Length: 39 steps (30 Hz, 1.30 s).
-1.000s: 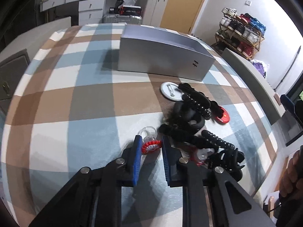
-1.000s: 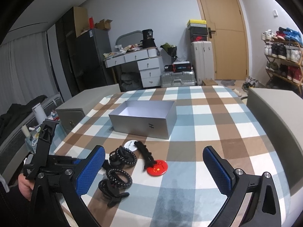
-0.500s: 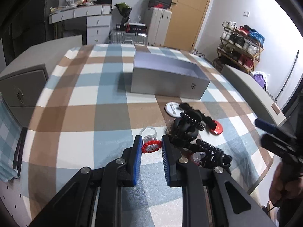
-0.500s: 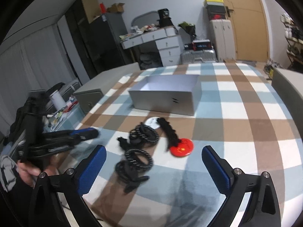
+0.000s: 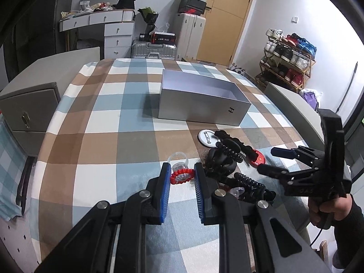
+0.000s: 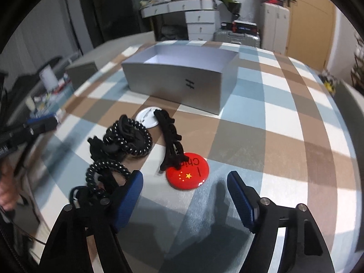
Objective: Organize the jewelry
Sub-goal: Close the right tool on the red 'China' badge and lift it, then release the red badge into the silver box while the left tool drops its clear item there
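On the table (image 5: 113, 122), the box (image 5: 202, 104) sits at twelve o'clock from the pile of hair ties (image 6: 127, 141). A round lid (image 6: 145, 119) lies between box and pile. The long clip (image 6: 170, 141) runs at three o'clock of the ties, its near end resting on the badge (image 6: 187, 175).

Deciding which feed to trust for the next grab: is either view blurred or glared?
Left wrist view: sharp; the red ring between the left gripper fingers is crisp. Right wrist view: left edge motion-smeared, centre sharp; small glare on the red badge; right gripper shadows on the cloth.
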Available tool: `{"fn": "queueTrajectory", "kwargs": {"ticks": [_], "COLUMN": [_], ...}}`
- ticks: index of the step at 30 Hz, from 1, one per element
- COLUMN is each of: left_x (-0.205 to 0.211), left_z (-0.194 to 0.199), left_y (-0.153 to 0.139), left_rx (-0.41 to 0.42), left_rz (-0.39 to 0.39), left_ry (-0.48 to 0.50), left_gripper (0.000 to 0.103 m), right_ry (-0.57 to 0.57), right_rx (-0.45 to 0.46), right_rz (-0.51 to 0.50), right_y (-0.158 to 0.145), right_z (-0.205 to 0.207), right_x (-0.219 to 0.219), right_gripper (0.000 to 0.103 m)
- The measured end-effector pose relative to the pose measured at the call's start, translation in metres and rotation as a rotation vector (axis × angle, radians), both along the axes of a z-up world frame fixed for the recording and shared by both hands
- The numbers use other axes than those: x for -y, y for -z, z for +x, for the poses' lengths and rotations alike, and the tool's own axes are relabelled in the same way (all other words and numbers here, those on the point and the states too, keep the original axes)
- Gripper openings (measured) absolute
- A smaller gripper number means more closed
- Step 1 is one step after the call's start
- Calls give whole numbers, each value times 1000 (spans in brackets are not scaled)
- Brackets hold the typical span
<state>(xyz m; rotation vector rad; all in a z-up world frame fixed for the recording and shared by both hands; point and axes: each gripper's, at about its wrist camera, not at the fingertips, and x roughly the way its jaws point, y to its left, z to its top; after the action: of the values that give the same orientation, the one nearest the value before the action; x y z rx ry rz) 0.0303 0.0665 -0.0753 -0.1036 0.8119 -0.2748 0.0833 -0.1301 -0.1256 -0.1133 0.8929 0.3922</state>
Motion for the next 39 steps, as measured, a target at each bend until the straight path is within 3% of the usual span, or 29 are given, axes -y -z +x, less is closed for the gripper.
{"fn": "queueTrajectory", "kwargs": {"ticks": [4,7,10,21,28,33,39], "left_x": [0,-1,-1,4,16,22,27], "left_z": [1,1,1,1,5,22,57], "left_y": [1,1,1,-4,-14,-27,-44], "left_rx": [-3,-5,-6,-4,12,34,69], "left_rz": [-3,-7,-9,-13,-16,-15,-20], "left_ry": [-2,-2,-2,5,32,36,53], "left_gripper": [15,15,15,15,15,15,15], "right_ry": [-15,-18,-22,-41,4,3,-38], "right_rx": [9,2,11,21,80,174,208], "right_rz": [-101,-92,-89,-24,134,250,326], "right_y": [8,10,7,0,-28,-63,-92], "right_z": [4,8,9,-15,-33,-19,22], "right_x": [-10,-8,-7,5,29,35,27], "right_gripper": [69,62,42,41,42,42,42]}}
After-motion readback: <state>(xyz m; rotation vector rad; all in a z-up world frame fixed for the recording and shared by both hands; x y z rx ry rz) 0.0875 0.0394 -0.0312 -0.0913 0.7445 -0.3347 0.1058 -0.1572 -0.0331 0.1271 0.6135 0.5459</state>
